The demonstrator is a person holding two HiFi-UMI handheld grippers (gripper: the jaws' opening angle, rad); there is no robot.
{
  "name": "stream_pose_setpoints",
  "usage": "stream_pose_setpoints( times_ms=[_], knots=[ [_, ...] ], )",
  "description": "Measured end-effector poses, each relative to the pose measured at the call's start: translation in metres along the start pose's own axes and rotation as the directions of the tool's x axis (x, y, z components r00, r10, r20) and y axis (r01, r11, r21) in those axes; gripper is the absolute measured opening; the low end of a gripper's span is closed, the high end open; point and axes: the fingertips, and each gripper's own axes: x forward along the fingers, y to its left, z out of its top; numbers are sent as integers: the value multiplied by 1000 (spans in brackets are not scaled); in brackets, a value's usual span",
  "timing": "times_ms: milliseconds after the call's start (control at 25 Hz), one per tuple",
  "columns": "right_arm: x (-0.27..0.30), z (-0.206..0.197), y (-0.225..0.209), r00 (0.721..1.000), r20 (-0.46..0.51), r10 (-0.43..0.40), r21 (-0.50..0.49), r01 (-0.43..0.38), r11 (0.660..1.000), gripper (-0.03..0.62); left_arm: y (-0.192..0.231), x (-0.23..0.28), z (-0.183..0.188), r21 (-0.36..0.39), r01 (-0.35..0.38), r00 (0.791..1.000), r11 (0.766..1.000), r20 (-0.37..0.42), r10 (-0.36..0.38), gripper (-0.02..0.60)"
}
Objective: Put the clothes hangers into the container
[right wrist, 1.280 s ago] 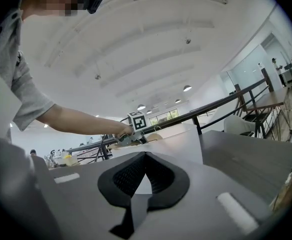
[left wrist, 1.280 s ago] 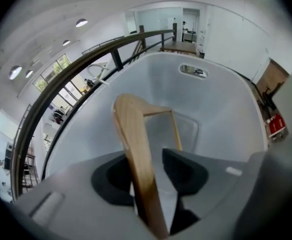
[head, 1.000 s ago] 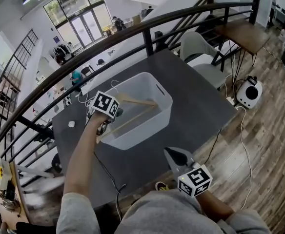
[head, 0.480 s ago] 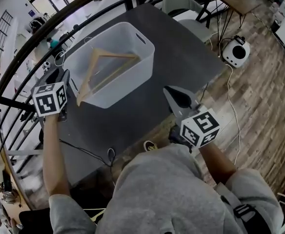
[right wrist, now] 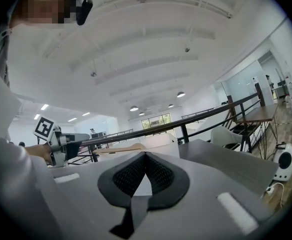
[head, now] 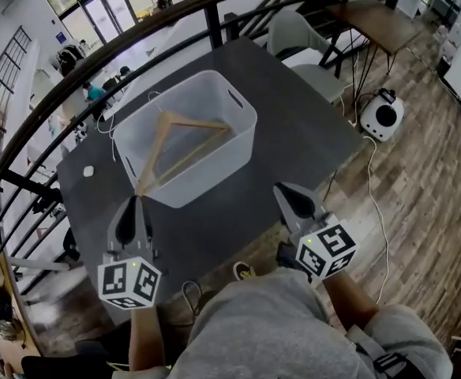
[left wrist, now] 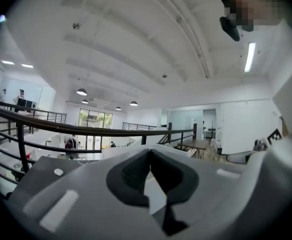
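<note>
Hanger (head: 179, 144) lying in container (head: 242, 105), one end propped over near rim. Left gripper (head: 133, 208) jaws just closed, nothing between; right gripper (head: 290, 194) shut, empty; both near table (head: 294, 133) edge. Risk: propped end slipping out if container bumped

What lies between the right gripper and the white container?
Only bare dark tabletop separates the right gripper from the white container, as the head view shows.

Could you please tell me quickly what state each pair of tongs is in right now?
Left grey tongs: just closed, shut, holding nothing.
Right grey tongs: shut, holding nothing.
</note>
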Motion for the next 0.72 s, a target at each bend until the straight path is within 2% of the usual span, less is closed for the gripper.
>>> stream_pose_setpoints(
  times_ms=[200, 280, 480, 600, 720],
  knots=[
    [-1, -3, 13, 1000, -9, 19, 0, -19, 1000, -2, -9, -17, -31, -43, -43, 997, 998, -66, 40, 12],
    [3, -4, 16, 999, -12, 30, -6, -30, 1000, -2, -2, -23, -37, -68, -70, 996, 995, -68, 65, 11],
    [14, -1, 32, 998, -17, 61, -25, -62, 998, -2, 20, -41, -42, -59, -135, 990, 989, -56, 132, 12],
    [27, 2, 54, 993, -29, 113, -48, -114, 992, -2, 37, -57, -43, -59, -187, 982, 981, -47, 184, 12],
    [41, -2, 86, 979, -56, 196, -75, -199, 977, -2, 55, -82, -45, -18, -262, 965, 965, -33, 261, 12]
  ],
)
